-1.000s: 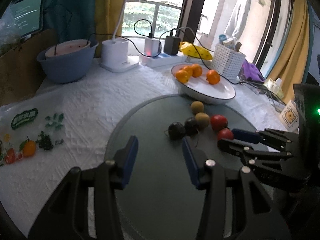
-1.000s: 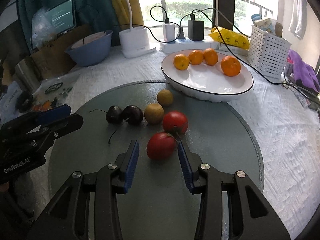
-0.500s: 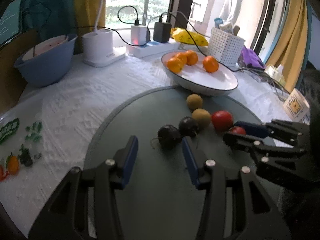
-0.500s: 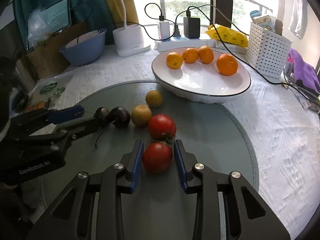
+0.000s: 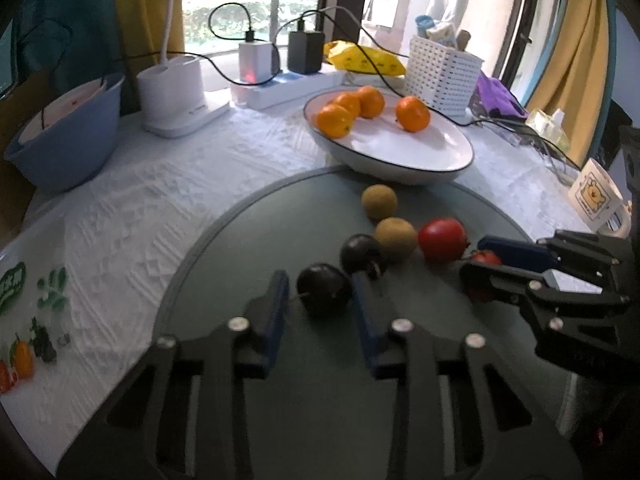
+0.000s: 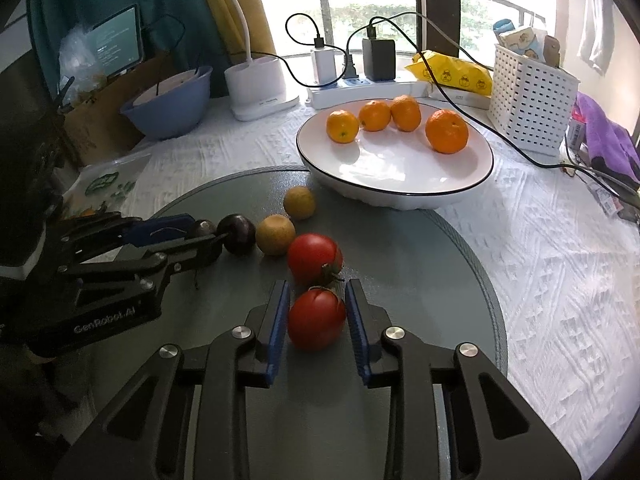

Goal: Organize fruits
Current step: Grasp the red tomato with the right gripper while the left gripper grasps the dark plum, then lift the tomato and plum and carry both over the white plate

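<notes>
Fruit is lying in a loose row on a round grey-green mat [image 6: 420,280] on the bench [image 6: 560,280], which is wearing a white textured cloth. At the far left a blue bowl [image 6: 168,104] is sitting, with a white lamp base [image 6: 258,88] just to its right.

Low on the left of the mat, the left claw [image 5: 320,300] is gripping a dark plum [image 5: 324,294], its blue pads pressing on both sides of the fruit, which is resting on the mat. A second dark plum [image 5: 360,254] is sitting just right of and beyond it, touching a brownish round fruit [image 5: 396,238]; another brownish fruit [image 5: 379,201] is lying a little farther off, near the plate.

Right of those, a red tomato [image 6: 315,258] is resting on the mat. Just nearer than it, the right claw [image 6: 317,316] is clamping a second tomato [image 6: 316,318], both pads pressing against its flanks, the fruit sitting on the mat with its green stalk pointing toward the first tomato.

Beyond the mat, a white plate with a dark rim [image 6: 400,176] is holding four oranges [image 6: 446,131] along its far side. Behind it a power strip [image 6: 360,88] with chargers is lying, and at the far right a white perforated basket [image 6: 532,108] is standing beside a purple cloth [image 6: 608,136].
</notes>
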The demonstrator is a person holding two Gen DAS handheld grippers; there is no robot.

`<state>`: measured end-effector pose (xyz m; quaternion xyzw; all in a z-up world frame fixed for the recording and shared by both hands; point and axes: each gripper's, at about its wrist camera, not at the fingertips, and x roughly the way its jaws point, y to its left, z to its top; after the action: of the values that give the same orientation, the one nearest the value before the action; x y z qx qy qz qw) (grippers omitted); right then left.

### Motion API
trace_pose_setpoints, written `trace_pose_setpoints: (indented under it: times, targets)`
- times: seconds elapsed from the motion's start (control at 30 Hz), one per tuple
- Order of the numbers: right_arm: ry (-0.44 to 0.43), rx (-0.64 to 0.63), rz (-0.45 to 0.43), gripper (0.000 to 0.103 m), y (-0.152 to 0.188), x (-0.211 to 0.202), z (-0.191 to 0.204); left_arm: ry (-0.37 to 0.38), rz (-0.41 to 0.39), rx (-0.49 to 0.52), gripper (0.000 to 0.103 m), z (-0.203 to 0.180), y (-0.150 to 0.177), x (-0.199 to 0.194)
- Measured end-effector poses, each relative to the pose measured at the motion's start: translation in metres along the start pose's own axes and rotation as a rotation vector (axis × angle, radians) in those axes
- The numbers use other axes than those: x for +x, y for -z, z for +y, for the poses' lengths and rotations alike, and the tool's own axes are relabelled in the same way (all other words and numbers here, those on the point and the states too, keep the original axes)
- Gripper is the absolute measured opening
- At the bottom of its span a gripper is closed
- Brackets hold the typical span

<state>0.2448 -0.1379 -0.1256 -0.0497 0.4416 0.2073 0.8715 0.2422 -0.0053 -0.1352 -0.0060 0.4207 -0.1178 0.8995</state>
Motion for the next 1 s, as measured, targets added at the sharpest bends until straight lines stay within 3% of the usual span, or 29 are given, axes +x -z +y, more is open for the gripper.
trace_pose_setpoints:
  times: [0.27, 1.0]
  targets:
    - [0.0, 0.002, -0.027, 0.03, 0.002, -0.012, -0.002, -0.004, -0.009, 0.009, 0.029, -0.007, 0.002, -0.008]
    - [-0.001, -0.035, -0.137, 0.03, -0.007, -0.056, -0.003, -0.029, -0.138, -0.011, 0.029, -0.02, -0.01, -0.067]
